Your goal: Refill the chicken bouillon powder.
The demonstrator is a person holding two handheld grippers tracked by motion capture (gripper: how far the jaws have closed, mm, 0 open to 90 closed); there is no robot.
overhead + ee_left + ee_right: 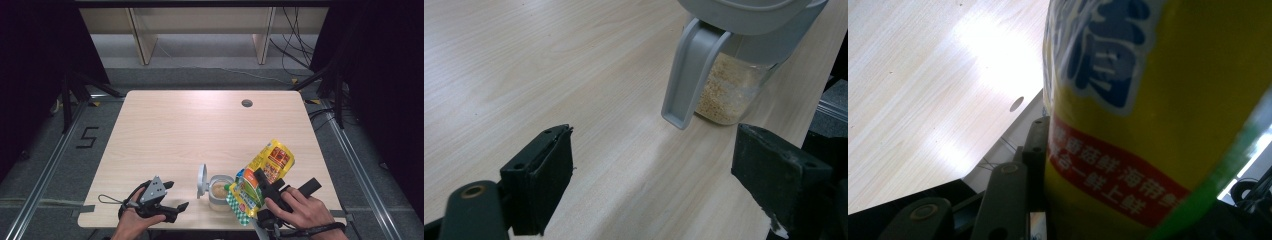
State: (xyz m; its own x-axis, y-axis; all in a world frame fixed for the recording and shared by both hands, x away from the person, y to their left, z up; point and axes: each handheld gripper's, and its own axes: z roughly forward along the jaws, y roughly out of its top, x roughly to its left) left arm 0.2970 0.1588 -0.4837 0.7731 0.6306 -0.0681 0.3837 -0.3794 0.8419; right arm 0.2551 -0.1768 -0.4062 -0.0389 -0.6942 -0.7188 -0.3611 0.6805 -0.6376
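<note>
A clear jar [220, 194] of beige granules stands near the table's front edge, its grey flip lid [202, 181] swung open to the left. My right gripper [265, 181] is shut on a yellow and green food pouch [267, 167], held tilted with its lower end at the jar's rim. In the right gripper view the pouch [1158, 100] presses against one black finger [1037, 150]. My left gripper [177, 195] rests open on the table left of the jar. Its two jaws [654, 185] stand wide apart with bare wood between them and the jar [729, 90] just ahead.
The light wooden table [190, 130] has a round cable hole [246, 103] at the back right. Black stands and cables [295, 45] flank the table on the floor. A taped number five [87, 137] marks the floor at left. Wooden shelving [200, 25] stands behind.
</note>
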